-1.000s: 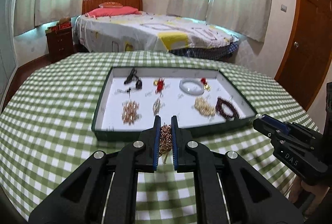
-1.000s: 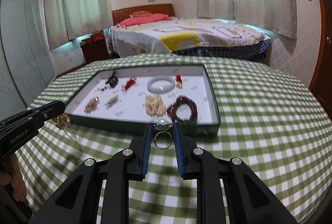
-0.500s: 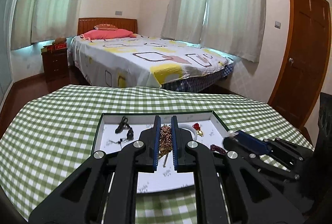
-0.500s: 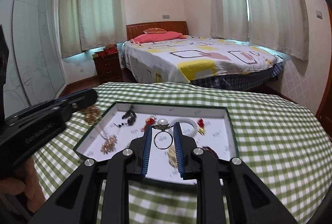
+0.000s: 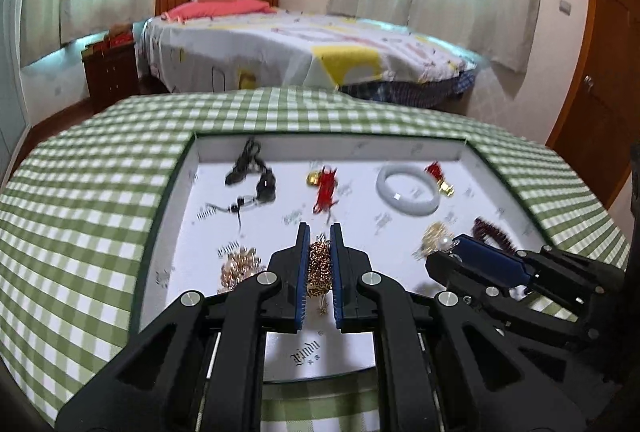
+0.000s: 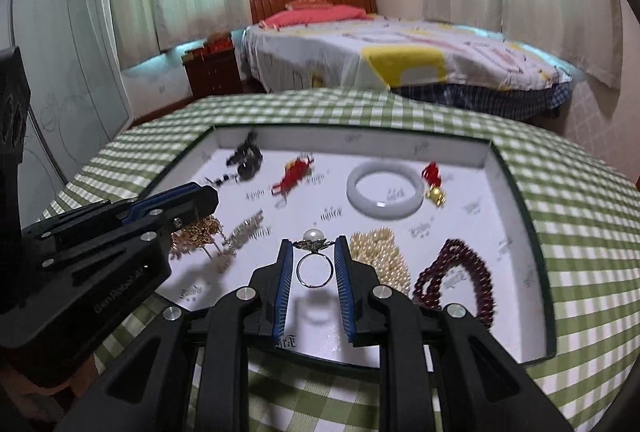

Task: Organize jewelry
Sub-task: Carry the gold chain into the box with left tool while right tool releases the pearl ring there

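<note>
Left wrist view: the left gripper [image 5: 319, 264] is pinching a tangled gold-coloured chain bundle [image 5: 319, 264] between its blue pads, hanging over the near-middle of the shallow white-lined tray with a dark green rim [image 5: 168, 188] on the green-and-white checked worktop [image 5: 80, 200]. Inside the tray: a pale jade-like bangle [image 5: 407, 192], a red tassel charm w/ gold bell [image 5: 325, 188], black cord pieces [image 5: 252, 172], a rose-gold bead cluster [image 5: 240, 266]. The right gripper [image 5: 456, 246] is showing at the right edge, over the tray's right half.

To do this step well — I'd judge it as placing — the chain should be going down onto a bare white patch between the rose-gold cluster and the right gripper, low enough that it isn't dropping & scattering, and not landing on neighbours.

Vs. a second ago: the chain was short of the tray's near rim; now the gripper is over the tray floor, and the frame is blurring w/ motion.

Right wrist view: the right gripper [image 6: 311, 264] is pinching a silver ring topped by a white pearl [image 6: 314, 260] — band between the pads, pearl pointing forward. It is hanging over the tray's near-centre, just left of a cream pearl-strand heap [image 6: 380, 256] and a dark red bead bracelet [image 6: 452, 272].

The ring needs an empty spot ahead; the pads should be spreading only once it's near the floor, since a round band is likely rolling.

Vs. a second ago: the ring was outside the near rim; now it is inside the tray outline.
</note>
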Motion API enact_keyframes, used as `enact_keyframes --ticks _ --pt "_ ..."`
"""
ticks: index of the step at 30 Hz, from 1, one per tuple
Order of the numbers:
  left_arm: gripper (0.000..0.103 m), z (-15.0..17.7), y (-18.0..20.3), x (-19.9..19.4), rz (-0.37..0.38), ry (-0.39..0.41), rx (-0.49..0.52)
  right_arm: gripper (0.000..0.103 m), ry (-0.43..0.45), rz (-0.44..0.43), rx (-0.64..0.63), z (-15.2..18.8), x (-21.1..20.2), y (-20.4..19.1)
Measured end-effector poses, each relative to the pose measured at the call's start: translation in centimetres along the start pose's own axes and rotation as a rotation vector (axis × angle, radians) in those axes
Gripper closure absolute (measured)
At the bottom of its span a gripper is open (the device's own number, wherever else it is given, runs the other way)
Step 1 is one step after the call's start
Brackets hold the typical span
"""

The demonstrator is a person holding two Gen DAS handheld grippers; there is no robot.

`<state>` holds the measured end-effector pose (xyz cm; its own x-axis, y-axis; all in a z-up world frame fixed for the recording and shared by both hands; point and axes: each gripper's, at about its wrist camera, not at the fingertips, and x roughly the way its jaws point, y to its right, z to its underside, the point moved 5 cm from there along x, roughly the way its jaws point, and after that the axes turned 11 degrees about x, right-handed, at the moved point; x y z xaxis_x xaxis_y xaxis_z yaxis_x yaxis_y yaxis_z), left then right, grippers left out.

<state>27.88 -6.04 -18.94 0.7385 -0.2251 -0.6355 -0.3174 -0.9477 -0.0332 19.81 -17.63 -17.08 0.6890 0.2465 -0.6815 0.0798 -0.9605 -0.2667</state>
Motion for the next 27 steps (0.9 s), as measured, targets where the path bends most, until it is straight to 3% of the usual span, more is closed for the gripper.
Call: enact_keyframes --ticks 9,12,18,22,27 --pt "0.093 0.6 -0.6 1.6 0.029 -0.080 -0.046 0.079 -0.080 -0.003 0.002 0.3 1.4 -0.1" --pt "0.091 0.6 -0.7 1.7 0.027 -0.083 -0.049 0.062 -0.078 -0.001 0.004 0.4 1.2 0.0" --pt "0.090 0.7 -0.8 1.7 0.020 -0.090 -0.047 0.060 -0.066 0.002 0.007 0.3 0.9 0.1" --pt "0.074 0.8 -1.0 1.4 0.009 -0.087 -0.055 0.058 -0.053 0.014 0.011 0.2 0.7 0.3" --pt "0.065 0.6 -1.0 0.7 0.002 -0.078 -0.048 0.054 -0.033 0.037 0.014 0.2 -0.1 0.8"
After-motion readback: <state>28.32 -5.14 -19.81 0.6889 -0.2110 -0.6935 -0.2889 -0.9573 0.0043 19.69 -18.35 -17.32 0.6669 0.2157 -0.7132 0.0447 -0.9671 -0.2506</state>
